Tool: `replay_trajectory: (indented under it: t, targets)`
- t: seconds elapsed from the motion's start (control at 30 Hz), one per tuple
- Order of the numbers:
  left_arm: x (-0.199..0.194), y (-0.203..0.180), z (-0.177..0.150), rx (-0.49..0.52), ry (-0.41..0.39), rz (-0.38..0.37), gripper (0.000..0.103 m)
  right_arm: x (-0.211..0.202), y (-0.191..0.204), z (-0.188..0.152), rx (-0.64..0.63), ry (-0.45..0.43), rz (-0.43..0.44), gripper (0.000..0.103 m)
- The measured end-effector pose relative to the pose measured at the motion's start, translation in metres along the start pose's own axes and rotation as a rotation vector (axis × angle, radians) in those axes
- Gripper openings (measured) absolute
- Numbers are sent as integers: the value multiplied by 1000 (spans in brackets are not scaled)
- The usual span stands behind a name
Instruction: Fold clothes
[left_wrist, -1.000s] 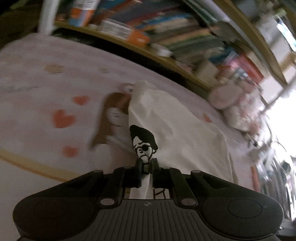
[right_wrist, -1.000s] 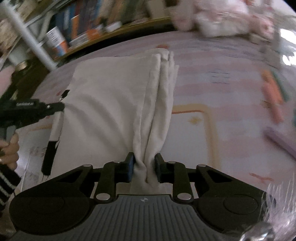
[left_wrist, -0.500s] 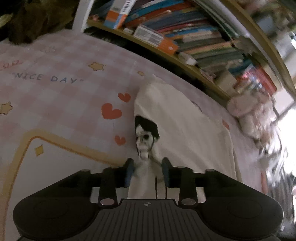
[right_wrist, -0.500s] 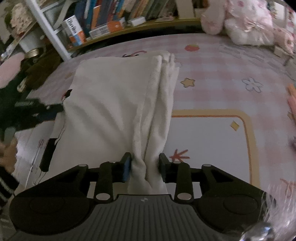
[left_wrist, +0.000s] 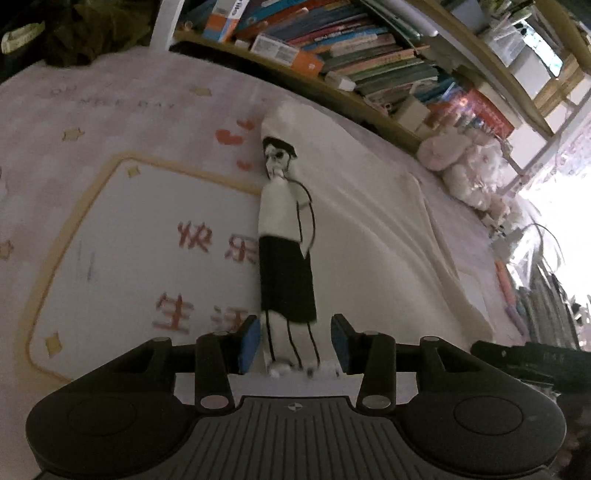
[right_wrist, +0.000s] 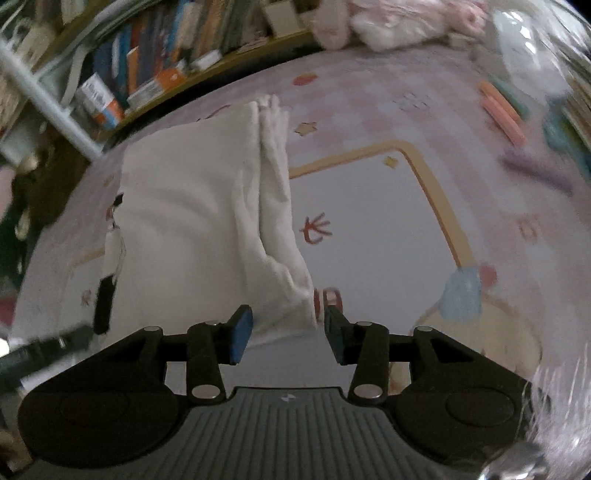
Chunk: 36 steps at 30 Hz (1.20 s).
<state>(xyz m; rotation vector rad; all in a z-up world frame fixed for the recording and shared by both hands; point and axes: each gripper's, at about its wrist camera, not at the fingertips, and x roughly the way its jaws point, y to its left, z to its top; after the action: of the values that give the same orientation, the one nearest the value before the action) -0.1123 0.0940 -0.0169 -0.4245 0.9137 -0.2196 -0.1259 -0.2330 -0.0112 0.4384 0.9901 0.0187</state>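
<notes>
Two wrist views, one scene; entries run from largest to smallest.

Mat (left_wrist: 110, 258): pink checked play mat with a pale central panel framed by a yellow border, printed with red characters, stars and hearts; it bears everything below.

Bookshelf (left_wrist: 369, 70): low shelf along the far edge of the mat, packed with leaning and stacked books.

Garment (right_wrist: 192, 206): white clothing item lying flat on the mat, folded lengthwise into a long band. Its right edge (seen from the right wrist) is a thick roll of gathered folds; its left edge carries a black-and-white printed cartoon figure (left_wrist: 286, 236).

Plush toys (left_wrist: 461, 162): pale pink and white soft toys heaped at the foot of the shelf, well apart from the garment.

Left gripper (left_wrist: 295, 341): jaws apart, blue pads clear of the cloth. The near end of the printed edge lies between the fingers but is not pinched.

Right gripper (right_wrist: 289, 334): jaws opening, pads apart. The near corner of the rolled edge sits just ahead of the gap, nearer the left pad; no pad presses on it.

Crayon-like sticks (right_wrist: 502, 110): orange and green, blurred, near the mat's far right edge.
</notes>
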Motion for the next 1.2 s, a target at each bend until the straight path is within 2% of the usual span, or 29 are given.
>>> replay_trajectory:
  t: [0.07,0.13,0.2,0.33,0.47,0.5,0.53,0.57,0.6,0.63,0.73,0.77,0.97,1.2]
  targets:
    - [0,1,-3,1,16,-5,42,-3,-3,-7,54,0,2,42]
    - [1,3,-4,0,27,-13,42,-5,-6,-14,97,6,-6,50]
    - [1,7,-5,-21,32,-30,42,-8,-8,-17,135,-2,-9,54]
    - [2,18,-6,-86,41,-81,42,-13,-14,-19,190,-25,4,54]
    - [8,22,-3,-145,57,-120,37,-15,-15,-16,219,-54,28,54]
    - [10,22,-3,-156,63,-125,35,-15,-16,-14,229,-58,43,54]
    - [12,22,-2,-167,68,-130,27,-13,-16,-12,237,-59,49,54]
    - [13,23,-2,-175,70,-127,10,-12,-15,-10,243,-57,51,54]
    - [13,24,-2,-178,68,-116,7,-10,-15,-8,250,-56,52,54]
    - [10,24,-2,-181,51,-107,6,-9,-15,-6,257,-55,53,54]
    - [-15,17,0,-118,-66,-58,6,-5,-15,0,274,-49,56,53]
    - [-19,16,2,-99,-74,-44,6,-3,-15,0,274,-46,59,53]
    - [-9,23,2,-63,5,-9,7,4,-8,1,248,-18,76,53]
    - [-5,24,-4,-60,16,-4,9,5,1,-2,207,-8,75,53]
